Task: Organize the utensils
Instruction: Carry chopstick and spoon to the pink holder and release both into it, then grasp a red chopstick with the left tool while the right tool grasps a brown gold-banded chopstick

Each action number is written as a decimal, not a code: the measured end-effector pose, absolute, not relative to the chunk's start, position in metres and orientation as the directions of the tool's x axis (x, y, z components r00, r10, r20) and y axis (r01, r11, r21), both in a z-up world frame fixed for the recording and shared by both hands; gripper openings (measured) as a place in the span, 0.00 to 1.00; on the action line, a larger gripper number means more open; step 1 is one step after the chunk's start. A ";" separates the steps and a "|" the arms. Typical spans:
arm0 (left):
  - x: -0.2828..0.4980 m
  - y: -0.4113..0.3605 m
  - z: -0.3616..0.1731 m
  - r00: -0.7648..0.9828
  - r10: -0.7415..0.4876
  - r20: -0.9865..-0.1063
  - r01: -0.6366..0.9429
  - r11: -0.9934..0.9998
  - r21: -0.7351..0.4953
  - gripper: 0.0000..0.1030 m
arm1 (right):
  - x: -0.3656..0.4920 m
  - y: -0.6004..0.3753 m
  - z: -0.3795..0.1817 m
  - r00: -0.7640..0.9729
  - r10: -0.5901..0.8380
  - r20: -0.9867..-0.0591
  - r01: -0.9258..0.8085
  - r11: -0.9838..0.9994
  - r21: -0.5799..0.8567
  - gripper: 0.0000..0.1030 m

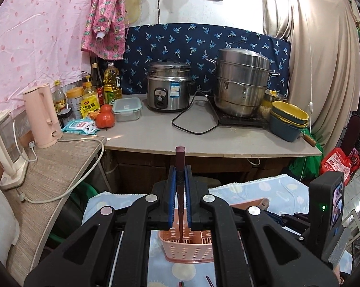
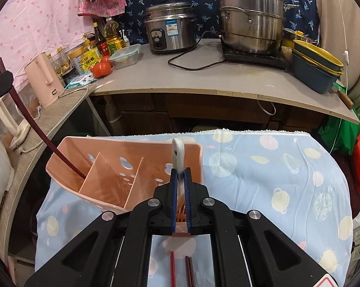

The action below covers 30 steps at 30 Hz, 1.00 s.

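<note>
Chopstick (image 1: 180, 191) between closed left jaws.

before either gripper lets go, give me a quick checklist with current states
1. Left gripper shut on chopstick: ok.
2. Chopstick tip inside the holder, left compartment: ok.
3. Right gripper shut on spoon: ok.
4. Spoon bowl inside a compartment: cannot tell, gripper hides it.
5. Holder upright on cloth: ok.
6. Loose chopsticks left on cloth: not ok.
</note>
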<state>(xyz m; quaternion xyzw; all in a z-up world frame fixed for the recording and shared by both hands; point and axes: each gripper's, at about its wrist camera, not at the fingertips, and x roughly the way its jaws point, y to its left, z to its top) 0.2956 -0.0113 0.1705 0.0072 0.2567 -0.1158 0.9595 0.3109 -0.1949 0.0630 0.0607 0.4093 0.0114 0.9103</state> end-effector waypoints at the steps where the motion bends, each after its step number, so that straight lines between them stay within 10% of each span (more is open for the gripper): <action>1: 0.296 -0.011 0.169 0.842 -0.211 -0.496 0.219 0.975 -0.044 0.07 | 0.310 -0.196 0.064 0.672 0.068 -0.738 0.032 0.992 0.120 0.10; 7: 0.288 -0.008 0.164 0.868 -0.163 -0.469 0.163 0.986 -0.042 0.42 | 0.297 -0.194 0.072 0.699 0.045 -0.714 0.037 0.995 0.098 0.39; 30: 0.156 0.021 0.122 0.815 -0.156 -0.558 0.149 0.987 -0.058 0.52 | 0.132 -0.200 0.076 0.693 0.057 -0.718 0.049 0.991 0.126 0.44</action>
